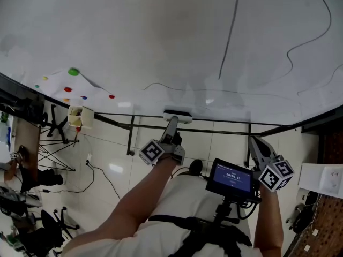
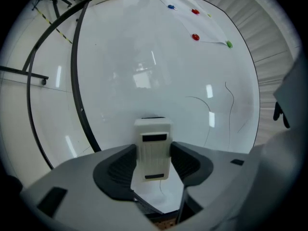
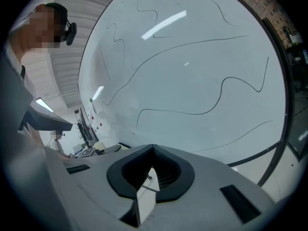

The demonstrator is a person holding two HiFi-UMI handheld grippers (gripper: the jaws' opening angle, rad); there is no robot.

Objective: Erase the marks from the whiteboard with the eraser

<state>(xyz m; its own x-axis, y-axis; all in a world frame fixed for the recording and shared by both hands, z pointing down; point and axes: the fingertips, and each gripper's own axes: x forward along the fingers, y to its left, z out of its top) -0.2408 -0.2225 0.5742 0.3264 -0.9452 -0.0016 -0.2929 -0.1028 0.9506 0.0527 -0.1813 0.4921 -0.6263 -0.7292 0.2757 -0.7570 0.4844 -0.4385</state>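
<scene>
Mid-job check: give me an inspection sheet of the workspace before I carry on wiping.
Surface: whiteboard, upright, faint grey smears in places.
Job's things: white eraser gripped by its sides, at the board's lower edge; black marker lines mostly on the right part.
Clutter: coloured magnets on the board's left; small box at its lower left edge.
Grippers: left tongs shut on the eraser; right tongs shut, empty.
Cables: one cable trailing on the floor below the board.
Surroundings: tiled floor, black frame, screen at the person's chest.
</scene>
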